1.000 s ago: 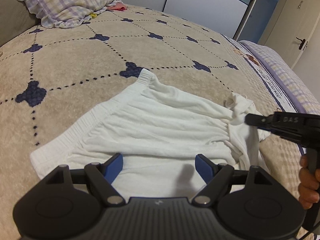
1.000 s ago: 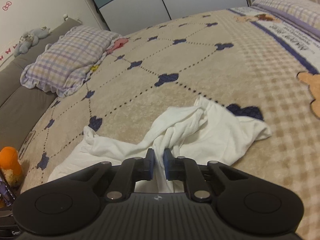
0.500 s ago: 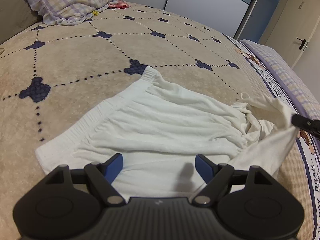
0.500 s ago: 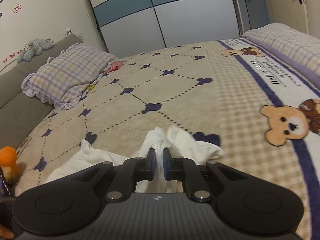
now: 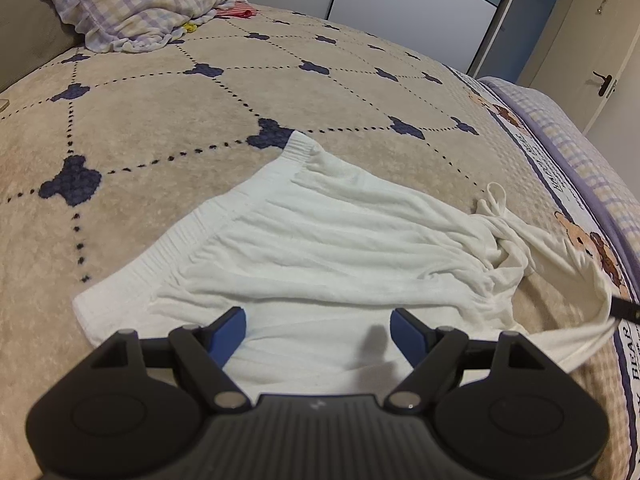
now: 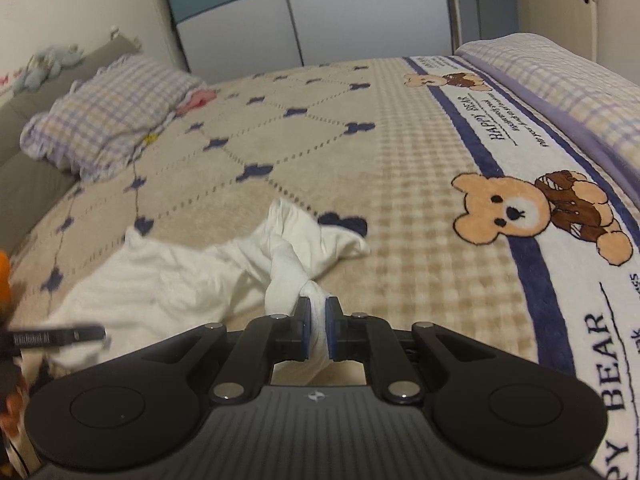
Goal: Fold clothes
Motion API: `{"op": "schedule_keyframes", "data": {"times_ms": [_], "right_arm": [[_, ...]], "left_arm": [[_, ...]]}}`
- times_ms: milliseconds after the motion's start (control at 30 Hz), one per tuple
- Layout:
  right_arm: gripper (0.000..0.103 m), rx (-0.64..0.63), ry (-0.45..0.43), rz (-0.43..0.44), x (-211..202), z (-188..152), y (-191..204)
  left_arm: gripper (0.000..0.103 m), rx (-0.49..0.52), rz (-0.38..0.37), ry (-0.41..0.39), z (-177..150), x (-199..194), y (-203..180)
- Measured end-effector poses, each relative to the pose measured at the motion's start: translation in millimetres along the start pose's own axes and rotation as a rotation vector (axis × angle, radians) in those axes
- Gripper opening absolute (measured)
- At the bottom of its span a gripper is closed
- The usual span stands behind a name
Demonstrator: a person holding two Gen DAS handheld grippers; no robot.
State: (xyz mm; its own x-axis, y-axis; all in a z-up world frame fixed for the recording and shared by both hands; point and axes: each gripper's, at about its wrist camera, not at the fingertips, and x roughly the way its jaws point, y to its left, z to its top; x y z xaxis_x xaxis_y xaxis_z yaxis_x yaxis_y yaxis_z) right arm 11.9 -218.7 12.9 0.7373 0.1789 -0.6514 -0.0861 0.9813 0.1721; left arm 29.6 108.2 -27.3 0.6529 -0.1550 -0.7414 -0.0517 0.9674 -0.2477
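Our right gripper [image 6: 316, 320] is clamped on the white garment's [image 5: 320, 240] twisted end; our left gripper [image 5: 318, 326] hovers over it, jaws apart.

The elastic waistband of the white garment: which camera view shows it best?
The left wrist view. There the waistband of the white garment lies flat and fully visible on the blanket. In the right wrist view only the garment's bunched, blurred far part shows; no waistband can be made out.
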Motion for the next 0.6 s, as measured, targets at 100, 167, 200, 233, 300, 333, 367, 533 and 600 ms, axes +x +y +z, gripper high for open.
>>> {"op": "schedule_keyframes", "data": {"times_ms": [100,167,200,233,300,333,367,533,600], "right_arm": [[0.009,-0.046,0.052,-0.002,2,-10,3],[0.009,-0.068,0.093,-0.005,8,-16,3],[0.009,-0.077,0.114,-0.007,10,-19,3],[0.009,-0.087,0.134,-0.010,13,-23,3],[0.010,-0.099,0.167,-0.013,19,-28,2],[0.011,-0.091,0.173,-0.007,21,-29,0],[0.011,-0.078,0.178,0.002,22,-29,-2],[0.026,-0.030,0.168,0.017,22,-21,-9],[0.030,-0.025,0.150,0.016,23,-15,-9]], "left_arm": [[0.081,0.001,0.000,0.001,0,0,0],[0.081,0.004,0.000,0.002,0,1,0],[0.081,0.005,0.001,0.002,0,1,0],[0.081,0.005,0.001,0.002,0,1,0],[0.081,0.003,0.001,0.001,1,1,0],[0.081,0.000,0.000,-0.002,1,1,0],[0.081,-0.004,-0.001,-0.006,1,0,1],[0.081,-0.017,-0.008,-0.034,6,-3,1],[0.081,-0.019,-0.009,-0.047,9,-4,1]]}}
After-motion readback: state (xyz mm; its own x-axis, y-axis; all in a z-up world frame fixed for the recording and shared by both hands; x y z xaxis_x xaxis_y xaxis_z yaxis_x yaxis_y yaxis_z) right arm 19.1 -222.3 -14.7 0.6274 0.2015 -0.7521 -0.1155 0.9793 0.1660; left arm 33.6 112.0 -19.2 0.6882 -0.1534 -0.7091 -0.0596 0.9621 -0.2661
